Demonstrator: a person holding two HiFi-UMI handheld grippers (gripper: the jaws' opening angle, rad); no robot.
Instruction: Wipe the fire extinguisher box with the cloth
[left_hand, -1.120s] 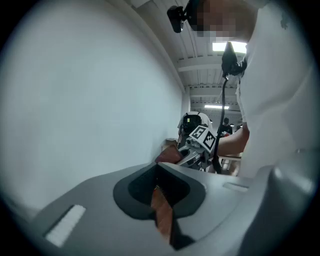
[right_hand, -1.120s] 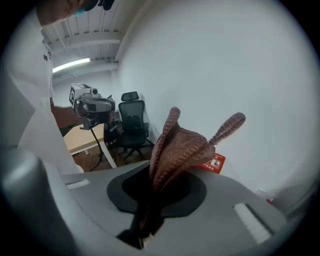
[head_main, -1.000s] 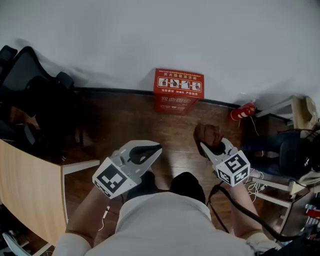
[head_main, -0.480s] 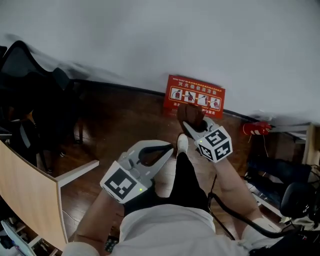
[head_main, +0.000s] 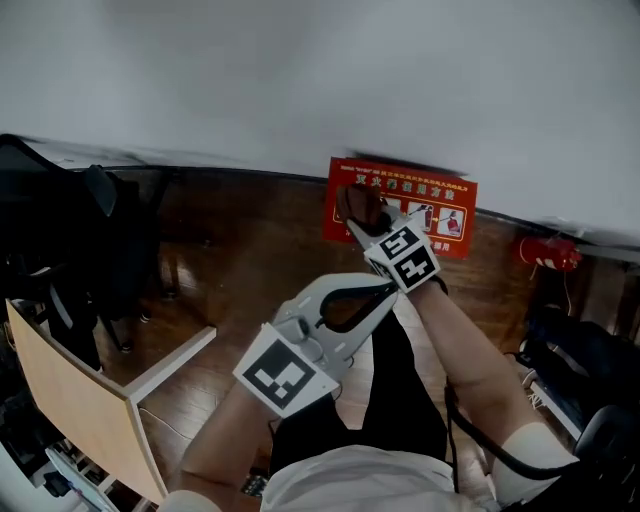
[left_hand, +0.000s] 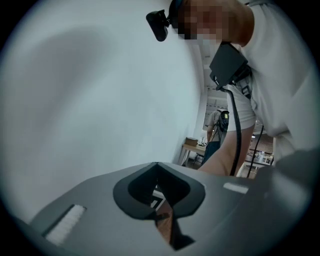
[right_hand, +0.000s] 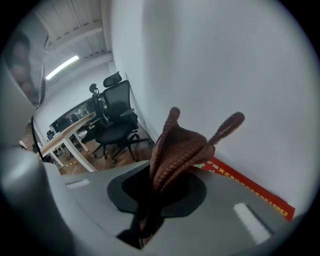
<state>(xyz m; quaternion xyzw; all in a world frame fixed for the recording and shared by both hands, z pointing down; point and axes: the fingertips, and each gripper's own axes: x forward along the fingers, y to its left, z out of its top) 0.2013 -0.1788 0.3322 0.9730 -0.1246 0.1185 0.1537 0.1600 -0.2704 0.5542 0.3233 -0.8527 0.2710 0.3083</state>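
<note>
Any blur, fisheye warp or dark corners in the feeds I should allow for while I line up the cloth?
Head view: fairly sharp, no glare; the fire extinguisher box reads clearly, though its print is too small. Right gripper view: heavy fisheye, black corners, the cloth crisp up close. Left gripper view: same dark corners, mostly plain wall, little detail to judge by.

The head view looks steeply down on the floor (head_main: 250, 250). The right gripper view faces the wall (right_hand: 225, 65) from near; both show the red box (head_main: 450, 200). The left gripper view points up.
</note>
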